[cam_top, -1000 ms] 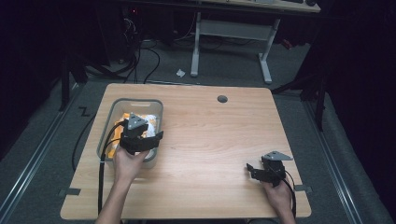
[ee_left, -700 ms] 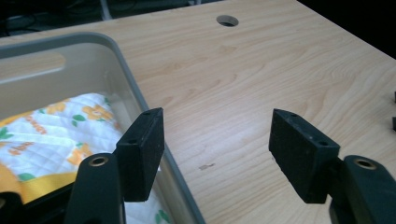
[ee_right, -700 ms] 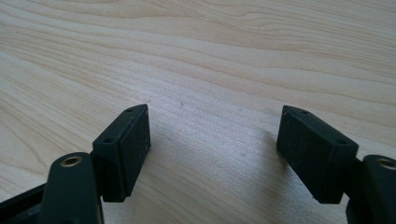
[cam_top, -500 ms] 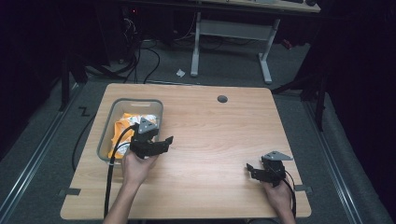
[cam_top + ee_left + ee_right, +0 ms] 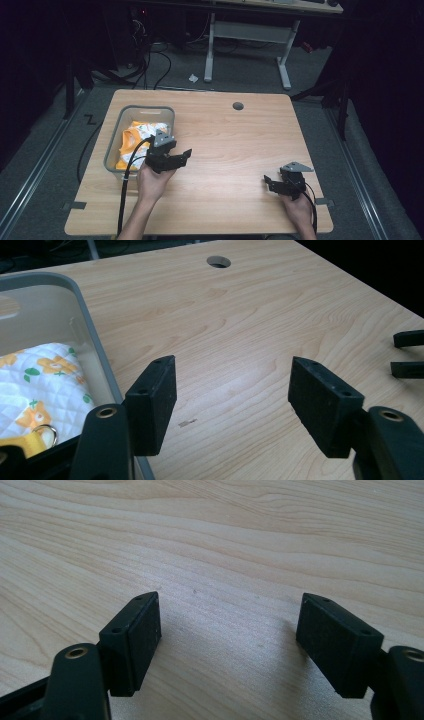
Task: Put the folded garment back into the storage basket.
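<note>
The left hand-held gripper [image 5: 182, 156] has moved out of the bin [image 5: 113, 152] to just beside its right wall, jaws wide, empty. The quilted cloth [image 5: 35, 385] lies inside the bin: placement appears complete. The right hand-held gripper [image 5: 274, 181], well right of the bin, is wide, empty.

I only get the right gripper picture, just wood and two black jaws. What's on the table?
Observer: A grey bin sits on the table's left side, with a quilted cloth with orange flowers lying in it.
Operator: Is the other gripper holding that cloth?
Observer: No. The left gripper has open jaws with nothing between them, over bare wood just beside the bin's rim.
Operator: And where's mine?
Observer: The right gripper rests near the table's front right corner, jaws open and pointing left.
Operator: Anything else up there?
Observer: A small round hole near the far edge.
</note>
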